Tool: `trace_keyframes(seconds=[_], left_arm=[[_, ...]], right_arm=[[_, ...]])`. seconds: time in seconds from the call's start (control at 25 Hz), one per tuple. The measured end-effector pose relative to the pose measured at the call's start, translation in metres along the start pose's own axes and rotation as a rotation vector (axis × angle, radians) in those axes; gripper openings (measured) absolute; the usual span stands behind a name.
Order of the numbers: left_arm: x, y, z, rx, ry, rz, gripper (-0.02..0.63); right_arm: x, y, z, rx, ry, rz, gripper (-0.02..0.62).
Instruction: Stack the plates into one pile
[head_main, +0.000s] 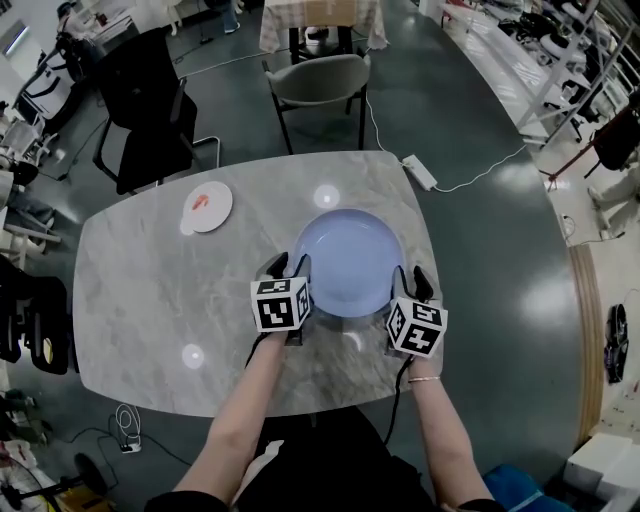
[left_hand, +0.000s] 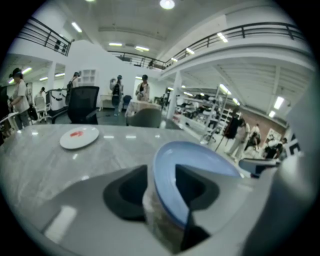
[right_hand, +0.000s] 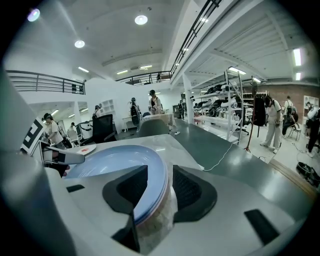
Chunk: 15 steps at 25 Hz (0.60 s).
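Both your tools are at the near rim of the blue plate (head_main: 350, 260).
The plate lies mid-tabletop (head_main: 150, 290). Your left tool (head_main: 287, 265) has its jaws apart around the rim. Your right tool (head_main: 412, 280) is clamped on the rim. A small white plate (head_main: 208, 206) lies well apart, far left.

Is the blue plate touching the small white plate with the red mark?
Apart. The head view shows a wide strip of bare table between the blue plate and the white plate.
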<state>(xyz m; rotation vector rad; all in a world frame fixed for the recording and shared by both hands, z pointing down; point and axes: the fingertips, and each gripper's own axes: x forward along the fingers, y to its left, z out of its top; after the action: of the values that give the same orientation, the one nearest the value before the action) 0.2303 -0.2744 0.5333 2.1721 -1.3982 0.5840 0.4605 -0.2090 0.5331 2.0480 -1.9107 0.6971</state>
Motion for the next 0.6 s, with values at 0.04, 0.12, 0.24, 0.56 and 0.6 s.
trace_keyframes(seconds=[0.04, 0.12, 0.24, 0.56, 0.6], left_arm=[[-0.003, 0.000, 0.004, 0.001, -0.014, -0.001, 0.176], [-0.011, 0.000, 0.013, 0.014, -0.051, 0.001, 0.147], [-0.021, 0.000, 0.025, 0.035, -0.093, -0.007, 0.127], [-0.052, -0.003, 0.044, 0.084, -0.171, -0.043, 0.086], [-0.056, -0.004, 0.046, 0.089, -0.181, -0.051, 0.079]], right_arm=[[-0.002, 0.001, 0.003, 0.000, -0.007, 0.003, 0.149], [-0.006, 0.006, 0.009, -0.001, -0.024, 0.012, 0.149], [-0.014, 0.015, 0.018, -0.007, -0.053, 0.025, 0.149], [-0.042, 0.039, 0.038, -0.025, -0.133, 0.050, 0.134], [-0.047, 0.041, 0.040, -0.027, -0.146, 0.048, 0.124]])
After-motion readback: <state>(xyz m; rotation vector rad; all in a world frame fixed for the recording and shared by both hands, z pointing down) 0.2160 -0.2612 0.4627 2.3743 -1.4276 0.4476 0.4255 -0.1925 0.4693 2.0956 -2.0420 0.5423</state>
